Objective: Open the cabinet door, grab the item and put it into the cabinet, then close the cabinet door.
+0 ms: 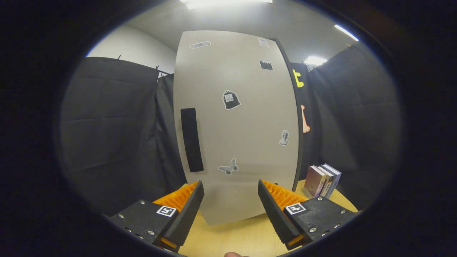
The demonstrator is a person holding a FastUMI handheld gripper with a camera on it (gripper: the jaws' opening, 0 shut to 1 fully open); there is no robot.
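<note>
Beige flat cabinet door [235,125] shut, 12 o'clock beyond gripper [231,192]; fingers spread wide, holding nothing; upright books [323,179] at 2 o'clock.

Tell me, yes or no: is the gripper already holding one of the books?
No. The gripper is open with nothing between its fingers, facing the closed cabinet door, while the books stand beside the cabinet.

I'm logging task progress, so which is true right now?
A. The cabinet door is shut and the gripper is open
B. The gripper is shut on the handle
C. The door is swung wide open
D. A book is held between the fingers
A: the cabinet door sits closed, its handle untouched, and the gripper is open just ahead of it, holding nothing.
</note>
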